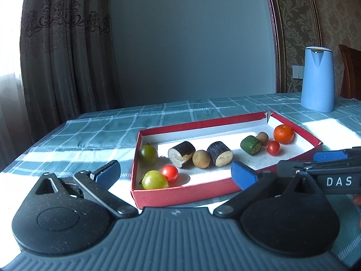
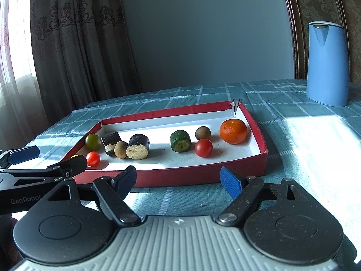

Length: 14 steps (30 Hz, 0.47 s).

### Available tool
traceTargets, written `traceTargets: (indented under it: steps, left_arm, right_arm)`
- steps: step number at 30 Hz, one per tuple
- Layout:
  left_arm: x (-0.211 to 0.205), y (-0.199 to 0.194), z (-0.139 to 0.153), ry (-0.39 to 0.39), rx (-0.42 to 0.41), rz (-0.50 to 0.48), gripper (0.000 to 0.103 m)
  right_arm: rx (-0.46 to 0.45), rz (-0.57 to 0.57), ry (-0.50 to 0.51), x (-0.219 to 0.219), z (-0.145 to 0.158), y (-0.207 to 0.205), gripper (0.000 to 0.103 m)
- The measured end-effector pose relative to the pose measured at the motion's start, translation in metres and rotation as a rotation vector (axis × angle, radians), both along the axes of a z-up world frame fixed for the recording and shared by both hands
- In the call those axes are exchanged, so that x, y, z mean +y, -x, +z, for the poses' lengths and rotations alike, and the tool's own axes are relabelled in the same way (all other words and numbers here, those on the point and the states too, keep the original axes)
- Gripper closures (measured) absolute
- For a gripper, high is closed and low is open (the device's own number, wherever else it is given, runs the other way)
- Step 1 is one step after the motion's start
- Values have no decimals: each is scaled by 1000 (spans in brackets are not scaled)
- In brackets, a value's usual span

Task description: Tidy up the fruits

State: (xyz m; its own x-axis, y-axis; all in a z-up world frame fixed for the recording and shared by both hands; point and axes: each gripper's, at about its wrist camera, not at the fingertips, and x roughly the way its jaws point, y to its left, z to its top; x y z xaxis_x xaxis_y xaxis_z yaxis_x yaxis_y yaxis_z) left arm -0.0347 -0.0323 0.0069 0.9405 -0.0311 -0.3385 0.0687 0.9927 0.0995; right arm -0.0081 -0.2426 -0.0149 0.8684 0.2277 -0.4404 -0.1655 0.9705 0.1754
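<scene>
A shallow red box (image 1: 180,195) (image 2: 203,176) with a white floor lies on the checked tablecloth. It holds an orange mandarin (image 1: 283,134) (image 2: 233,131), two red cherry tomatoes (image 1: 169,173) (image 1: 273,148) (image 2: 203,147) (image 2: 93,158), two green tomatoes (image 1: 148,154) (image 1: 154,180) (image 2: 92,141), two brown longans (image 1: 201,158) (image 2: 203,132), two dark cut cylinders (image 1: 181,154) (image 1: 219,153) (image 2: 138,146) and a green cut piece (image 1: 251,145) (image 2: 180,141). My left gripper (image 1: 176,174) is open and empty before the box's near wall. My right gripper (image 2: 178,178) is open and empty, also before the near wall.
A tall light-blue jug (image 1: 318,79) (image 2: 327,64) stands at the back right of the table. Curtains hang behind at the left, and a wooden chair (image 1: 350,72) is at the far right. Each gripper shows in the other's view, beside the box.
</scene>
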Motion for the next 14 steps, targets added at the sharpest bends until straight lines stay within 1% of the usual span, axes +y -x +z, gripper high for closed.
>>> traceTargets:
  steps: [5,7,12,14]
  left_arm:
    - [-1,6,-1,-6,8,-43,0]
    - [-2,10,-2,-12,4,-42,0]
    - [1,18,-5,-16,-1,-24,0]
    - [4,17,-6,-8,19,-25,0]
  right_arm:
    - [8,-3,1,-2,-1,0,21]
    - [23,2,-7,-5,-2,1,21]
    - [82,28,-23,-10,-7,1,21]
    - [112,43,-20,-9,-10,2,21]
